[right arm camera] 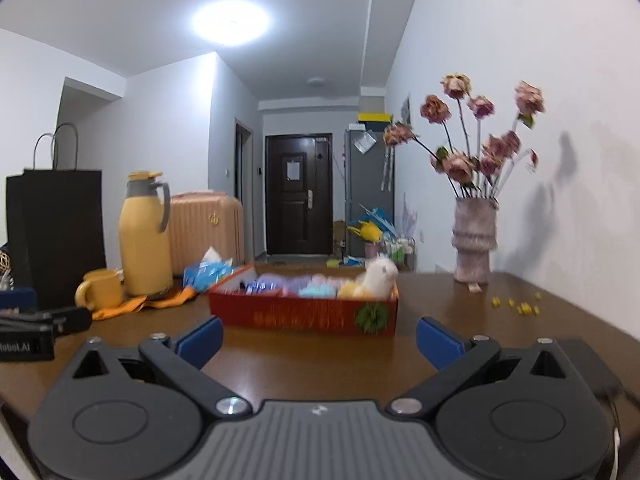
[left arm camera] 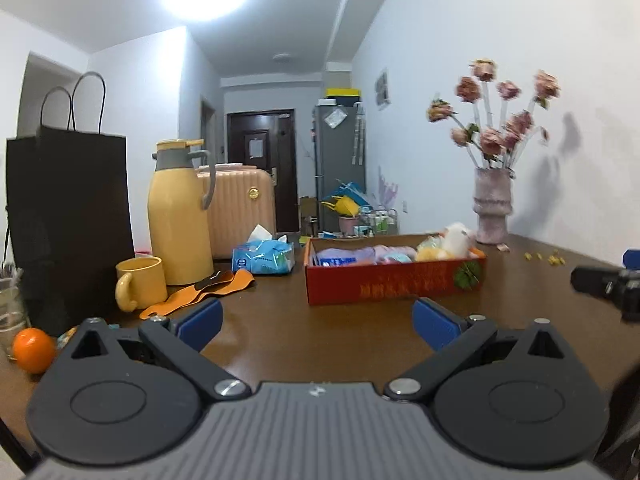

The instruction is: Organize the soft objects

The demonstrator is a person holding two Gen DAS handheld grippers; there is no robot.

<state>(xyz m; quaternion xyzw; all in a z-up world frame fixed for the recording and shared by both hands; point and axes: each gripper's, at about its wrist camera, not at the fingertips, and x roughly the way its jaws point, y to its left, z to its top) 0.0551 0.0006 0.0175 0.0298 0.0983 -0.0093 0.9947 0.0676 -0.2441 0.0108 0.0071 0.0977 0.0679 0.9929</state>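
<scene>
A red cardboard box (left arm camera: pixel 394 285) (right arm camera: pixel 304 314) stands on the brown table, filled with soft things: purple and blue folded cloths (left arm camera: pixel 360 256) (right arm camera: pixel 296 284), a yellow plush and a white plush toy (left arm camera: pixel 456 240) (right arm camera: pixel 380 276) at its right end. An orange cloth strip (left arm camera: pixel 200 292) (right arm camera: pixel 136 304) lies by the yellow flask. My left gripper (left arm camera: pixel 318 320) is open and empty, short of the box. My right gripper (right arm camera: pixel 320 340) is open and empty, also short of the box. The right gripper's tip shows at the left wrist view's right edge (left arm camera: pixel 608 284).
A yellow thermos (left arm camera: pixel 180 216) (right arm camera: pixel 144 236), yellow mug (left arm camera: pixel 140 284) (right arm camera: pixel 100 290), black paper bag (left arm camera: pixel 68 216) (right arm camera: pixel 52 232), blue tissue pack (left arm camera: pixel 264 256) (right arm camera: pixel 208 272), an orange (left arm camera: pixel 33 350) and a glass jar (left arm camera: pixel 10 304) stand left. A vase of dried roses (left arm camera: pixel 494 208) (right arm camera: pixel 474 240) stands right, with yellow crumbs (right arm camera: pixel 520 306).
</scene>
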